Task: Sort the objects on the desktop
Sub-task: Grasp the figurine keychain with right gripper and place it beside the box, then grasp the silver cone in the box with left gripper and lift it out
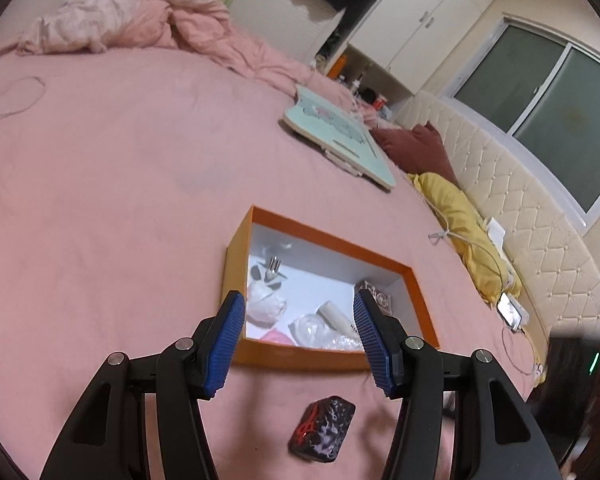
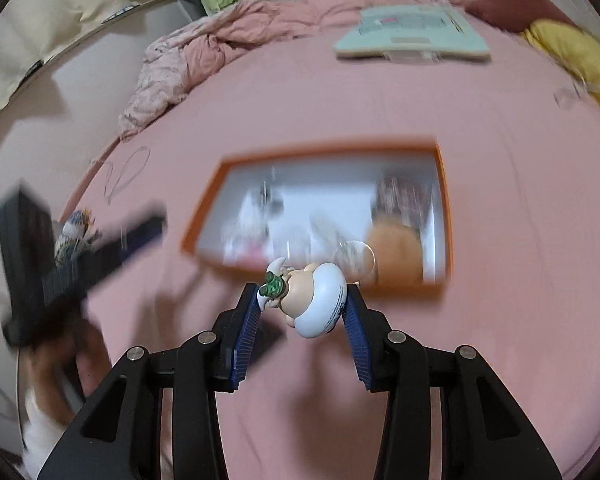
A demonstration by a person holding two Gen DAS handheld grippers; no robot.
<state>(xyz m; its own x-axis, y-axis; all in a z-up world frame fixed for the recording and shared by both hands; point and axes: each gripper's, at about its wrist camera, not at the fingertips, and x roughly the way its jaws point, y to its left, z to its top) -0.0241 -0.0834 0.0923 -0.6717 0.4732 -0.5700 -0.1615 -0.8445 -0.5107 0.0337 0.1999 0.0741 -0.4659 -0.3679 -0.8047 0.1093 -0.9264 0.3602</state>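
An orange box (image 1: 418, 292) with a white inside lies open on the pink bed and holds several small items. My left gripper (image 1: 300, 306) is open and empty, just in front of the box's near wall. A black patterned case (image 1: 322, 428) lies on the sheet below its fingers. In the right wrist view, my right gripper (image 2: 302, 300) is shut on a small white and peach figurine (image 2: 314, 300) and holds it above the sheet, near the front edge of the blurred orange box (image 2: 444, 200). The left gripper (image 2: 80, 256) shows as a dark blur at the left.
A pale green board (image 1: 340, 136) lies on the bed beyond the box. A crumpled pink quilt (image 1: 140, 16) is at the back. Yellow and maroon pillows (image 1: 456, 208), a cable and a phone (image 1: 510, 314) line the padded headboard at the right.
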